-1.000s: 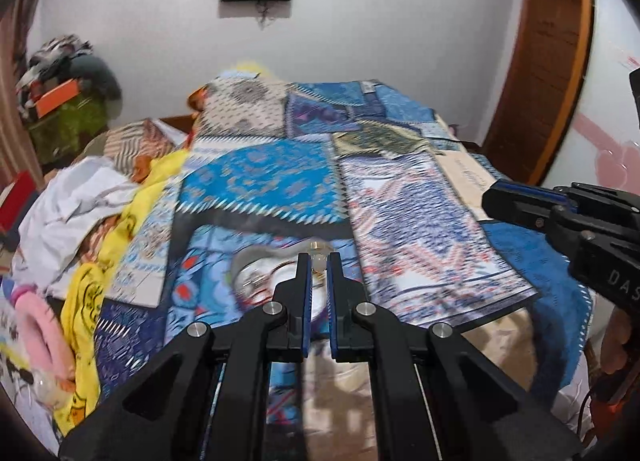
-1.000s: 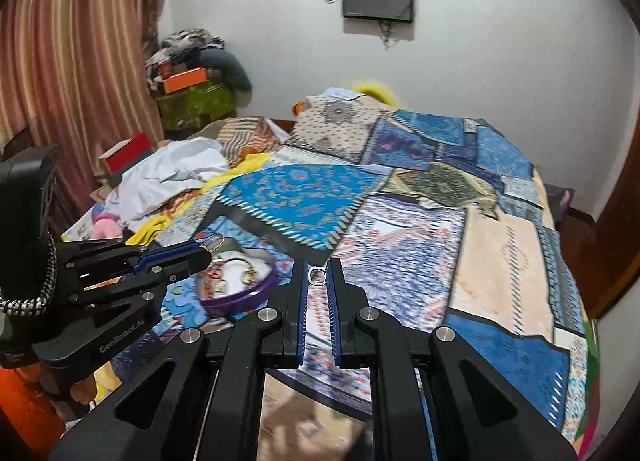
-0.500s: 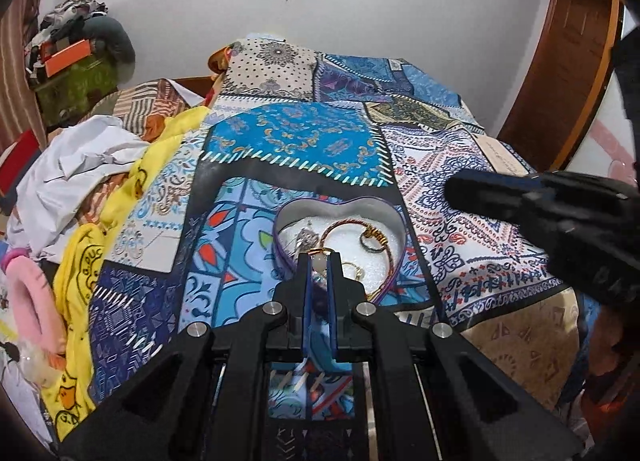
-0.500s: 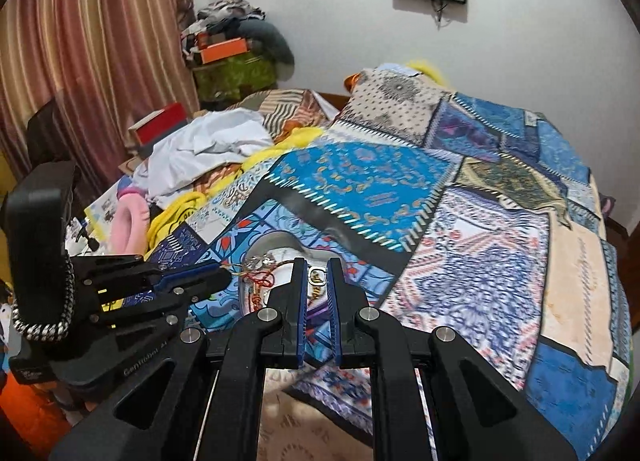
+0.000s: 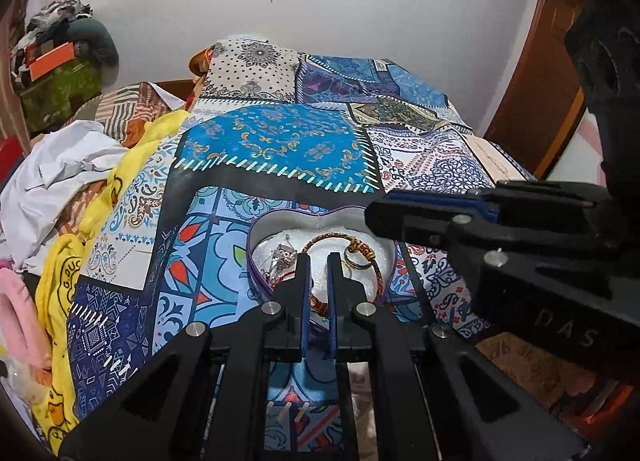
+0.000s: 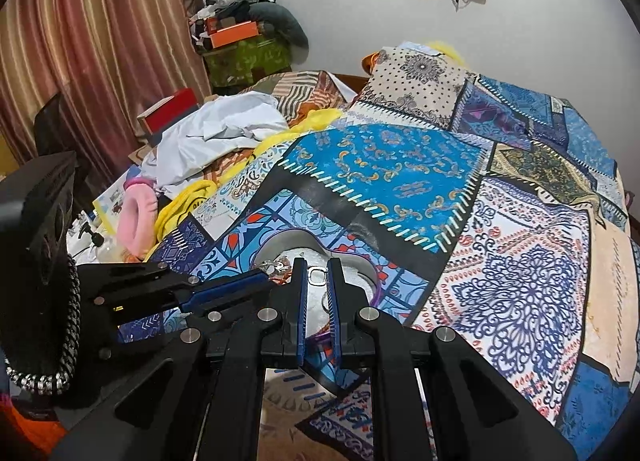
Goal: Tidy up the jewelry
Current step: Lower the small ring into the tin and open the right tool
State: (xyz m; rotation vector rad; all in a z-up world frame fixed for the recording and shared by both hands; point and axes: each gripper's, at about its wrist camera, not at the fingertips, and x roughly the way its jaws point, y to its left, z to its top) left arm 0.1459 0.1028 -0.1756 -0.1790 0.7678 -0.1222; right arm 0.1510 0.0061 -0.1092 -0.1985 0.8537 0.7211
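Observation:
A heart-shaped purple tin (image 5: 256,261) with a white lining lies on the patchwork bedspread (image 5: 276,141). In it lie a gold bangle (image 5: 340,238), a ring (image 5: 354,261) and silver pieces (image 5: 280,259). My left gripper (image 5: 319,261) hangs just over the tin, jaws slightly apart with nothing between them. My right gripper (image 6: 318,267) is shut on a small silver ring (image 6: 318,275) over the tin (image 6: 280,245). The right gripper shows in the left wrist view (image 5: 384,213), the left gripper in the right wrist view (image 6: 256,281).
Crumpled white and yellow cloths (image 5: 80,165) and a pink slipper (image 5: 16,317) lie along the bed's left side. A pile of bags (image 6: 244,41) stands at the back left by striped curtains (image 6: 100,41). A wooden door (image 5: 532,101) is at the right.
Both grippers have moved forward and down over the heart-shaped tin. The left gripper held a small piece before; now its jaws are apart and empty. The right gripper still holds the ring.

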